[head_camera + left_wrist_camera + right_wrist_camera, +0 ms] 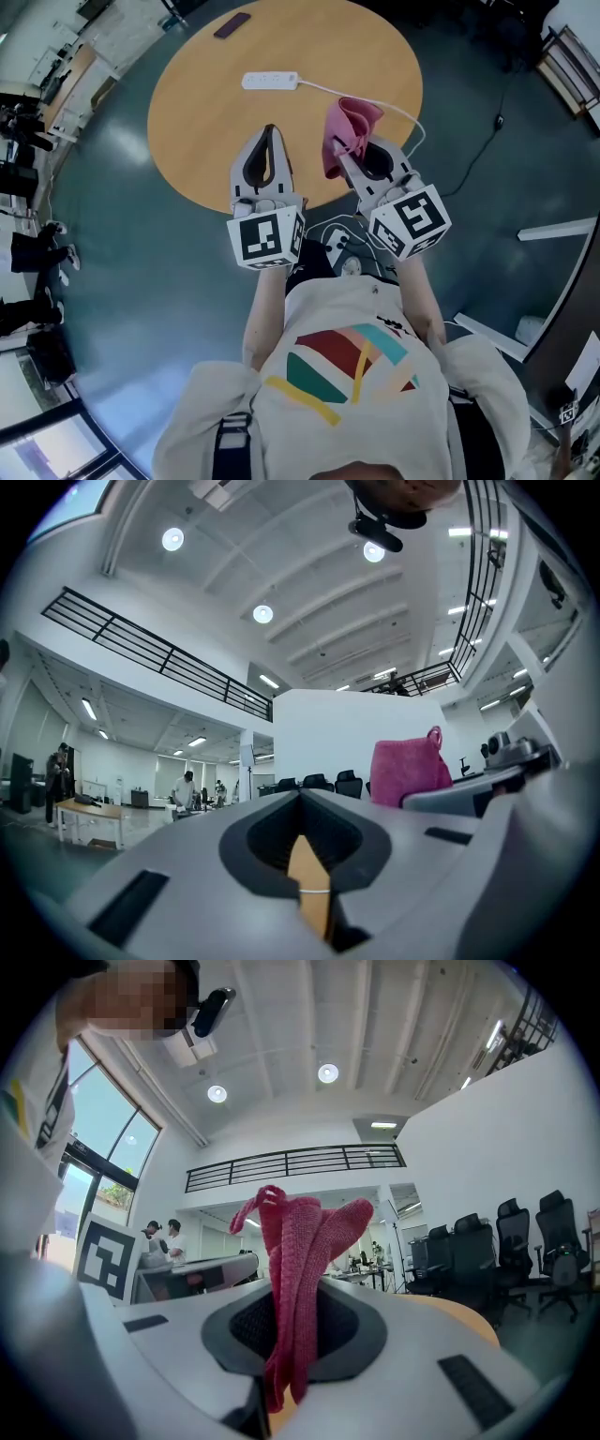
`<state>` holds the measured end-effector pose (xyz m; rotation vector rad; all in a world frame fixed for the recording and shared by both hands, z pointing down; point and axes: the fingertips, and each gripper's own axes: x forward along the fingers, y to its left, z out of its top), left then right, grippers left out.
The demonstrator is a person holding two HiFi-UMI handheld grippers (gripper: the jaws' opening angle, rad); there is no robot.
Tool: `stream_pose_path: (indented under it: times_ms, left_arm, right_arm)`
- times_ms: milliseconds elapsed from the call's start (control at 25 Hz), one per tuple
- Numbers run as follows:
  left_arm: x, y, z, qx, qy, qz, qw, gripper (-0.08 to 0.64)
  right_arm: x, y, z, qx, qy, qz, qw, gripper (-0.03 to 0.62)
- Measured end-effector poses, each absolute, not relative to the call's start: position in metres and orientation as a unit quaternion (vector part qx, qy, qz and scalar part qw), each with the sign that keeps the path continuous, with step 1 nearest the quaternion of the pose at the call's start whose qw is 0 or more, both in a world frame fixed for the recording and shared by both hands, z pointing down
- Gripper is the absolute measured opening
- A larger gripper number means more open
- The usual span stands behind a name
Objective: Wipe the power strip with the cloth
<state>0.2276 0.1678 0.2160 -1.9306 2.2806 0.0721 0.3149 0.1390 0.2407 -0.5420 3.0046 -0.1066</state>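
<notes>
A white power strip (pixel 270 81) lies on the far part of the round wooden table (pixel 206 122), its white cord (pixel 375 101) trailing right. My right gripper (pixel 343 152) is shut on a pink cloth (pixel 347 131), which hangs bunched from its jaws over the table's near right edge. In the right gripper view the cloth (pixel 295 1269) stands pinched between the closed jaws of the right gripper (pixel 286 1354). My left gripper (pixel 270 131) is shut and holds nothing, level over the table's near edge, short of the strip. The left gripper view shows the left gripper (pixel 305 855) and the cloth (pixel 408 769) to its right.
A dark flat object (pixel 232 25) lies at the table's far edge. Cables run over the grey floor (pixel 141 281) to the right of the table. Office chairs (pixel 525 1241) and desks with people stand in the background.
</notes>
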Motion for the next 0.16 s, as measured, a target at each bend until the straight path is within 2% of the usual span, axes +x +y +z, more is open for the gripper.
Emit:
stream_pose_path:
  times_ms: [160]
  left_arm:
    - [0.219,0.068,0.217,-0.648,0.757,0.025,0.083,0.043]
  right_arm:
    - [0.301,0.041,0.244,-0.174,0.983,-0.028,0.045,0.038]
